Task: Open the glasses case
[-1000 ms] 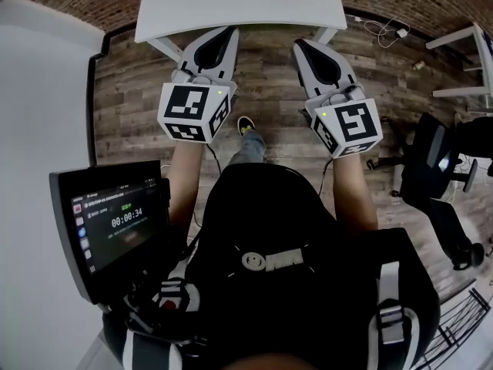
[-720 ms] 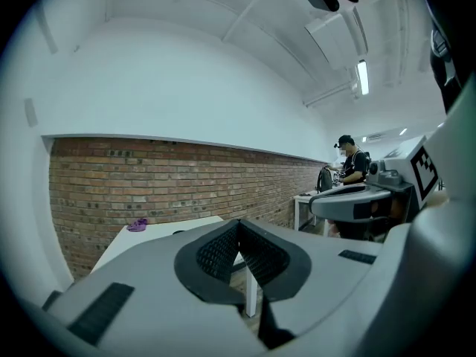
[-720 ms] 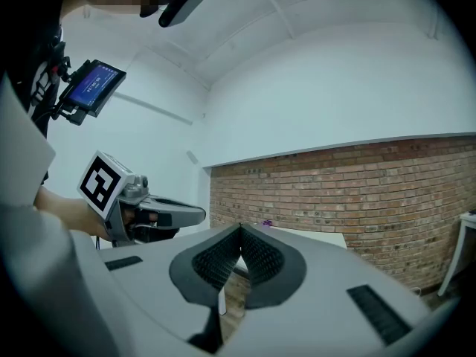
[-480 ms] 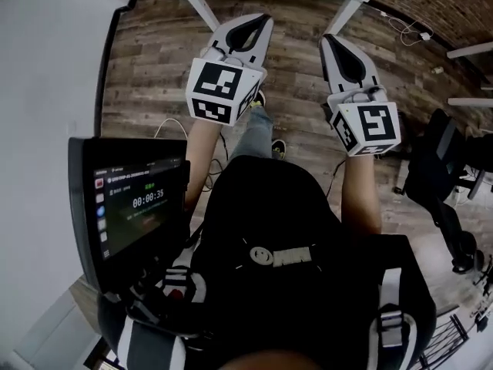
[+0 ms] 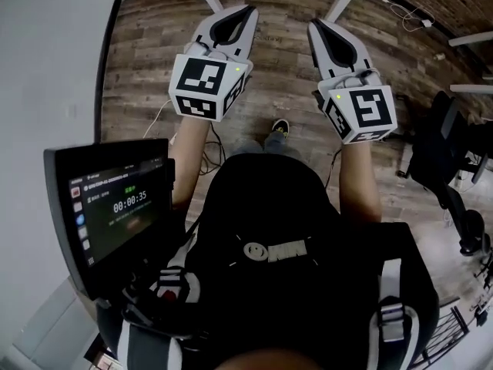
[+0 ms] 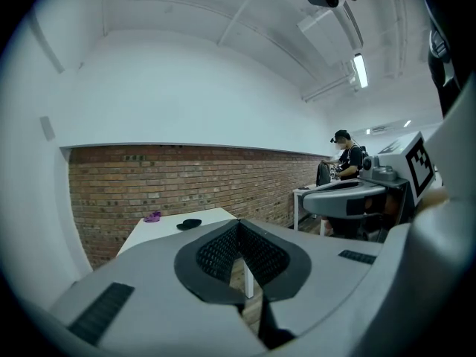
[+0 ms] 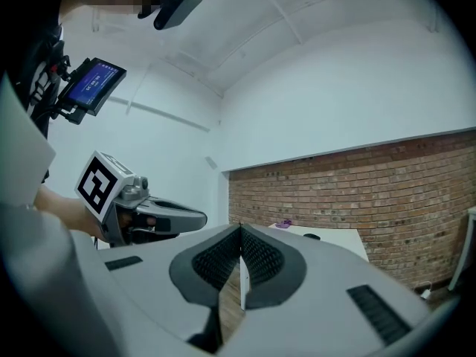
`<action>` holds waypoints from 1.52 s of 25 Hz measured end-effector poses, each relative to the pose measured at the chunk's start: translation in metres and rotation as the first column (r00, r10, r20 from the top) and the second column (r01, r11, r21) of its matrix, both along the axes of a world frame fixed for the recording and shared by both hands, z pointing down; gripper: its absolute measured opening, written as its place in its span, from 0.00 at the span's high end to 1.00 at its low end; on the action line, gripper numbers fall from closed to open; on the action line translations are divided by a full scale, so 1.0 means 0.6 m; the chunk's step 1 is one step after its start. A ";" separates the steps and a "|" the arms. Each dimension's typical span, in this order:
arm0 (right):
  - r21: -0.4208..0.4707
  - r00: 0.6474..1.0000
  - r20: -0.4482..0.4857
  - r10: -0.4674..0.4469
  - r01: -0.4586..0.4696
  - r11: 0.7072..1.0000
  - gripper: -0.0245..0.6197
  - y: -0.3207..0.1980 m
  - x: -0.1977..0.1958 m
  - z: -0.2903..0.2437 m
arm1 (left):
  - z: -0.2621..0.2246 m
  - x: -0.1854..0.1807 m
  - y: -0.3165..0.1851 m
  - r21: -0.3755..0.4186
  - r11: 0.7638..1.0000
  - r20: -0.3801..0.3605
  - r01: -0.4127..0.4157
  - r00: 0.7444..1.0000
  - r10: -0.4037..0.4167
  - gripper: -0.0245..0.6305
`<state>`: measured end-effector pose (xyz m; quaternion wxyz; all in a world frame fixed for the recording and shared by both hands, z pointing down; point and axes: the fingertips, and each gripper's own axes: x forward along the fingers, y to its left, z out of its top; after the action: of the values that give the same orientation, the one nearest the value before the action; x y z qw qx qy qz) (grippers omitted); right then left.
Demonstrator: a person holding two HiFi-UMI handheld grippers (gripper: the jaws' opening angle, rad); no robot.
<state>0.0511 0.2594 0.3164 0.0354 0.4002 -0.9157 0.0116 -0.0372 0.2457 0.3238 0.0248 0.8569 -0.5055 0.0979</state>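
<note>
The left gripper [image 5: 246,11] and right gripper [image 5: 314,25] hover over the floor, jaws closed and empty, because the likely glasses case [image 6: 189,224] lies well apart on the desk [image 6: 160,235].

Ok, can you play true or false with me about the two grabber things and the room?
1. The left gripper and the right gripper are both shut with nothing between their jaws. True.
2. The left gripper is holding the glasses case. False: the dark glasses case lies on the white table, away from both grippers.
3. The floor is made of wooden planks. True.
4. The wall behind the table is covered in green tiles. False: it is a brick wall, with white above it.
</note>
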 end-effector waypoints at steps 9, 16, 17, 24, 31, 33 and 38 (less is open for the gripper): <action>0.013 0.998 -0.042 0.042 -0.042 0.999 0.95 0.135 -0.049 0.018 | 0.019 -0.038 0.135 -0.010 1.000 -0.037 -0.018 0.999 0.017 0.96; 0.024 0.995 -0.064 0.080 -0.079 0.997 0.95 0.314 -0.102 0.027 | 0.035 -0.091 0.316 -0.015 0.999 -0.046 -0.049 0.998 0.048 0.96; 0.024 0.994 -0.064 0.084 -0.083 0.996 0.95 0.339 -0.091 0.025 | 0.032 -0.080 0.341 -0.015 0.999 -0.042 -0.050 0.998 0.049 0.96; 0.000 0.993 -0.072 0.095 -0.096 0.995 0.95 0.488 -0.090 0.027 | 0.018 -0.071 0.496 -0.009 0.997 -0.038 -0.077 0.996 0.077 0.96; 0.010 0.993 -0.092 0.074 -0.074 0.997 0.95 0.586 -0.112 0.019 | 0.015 -0.091 0.591 0.002 0.998 -0.046 -0.058 0.997 0.058 0.96; 0.013 0.993 -0.092 0.072 -0.071 0.997 0.95 0.619 -0.105 0.014 | 0.006 -0.080 0.623 0.017 0.998 -0.041 -0.056 0.998 0.057 0.96; 0.016 0.996 -0.072 0.054 -0.053 0.998 0.95 0.660 -0.053 -0.020 | -0.028 -0.016 0.663 0.014 0.999 -0.027 -0.053 0.998 0.053 0.96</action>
<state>0.0190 0.6556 0.3043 0.0654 0.4251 -0.9028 -0.0084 -0.0471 0.6432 0.3071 0.0232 0.8713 -0.4830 0.0833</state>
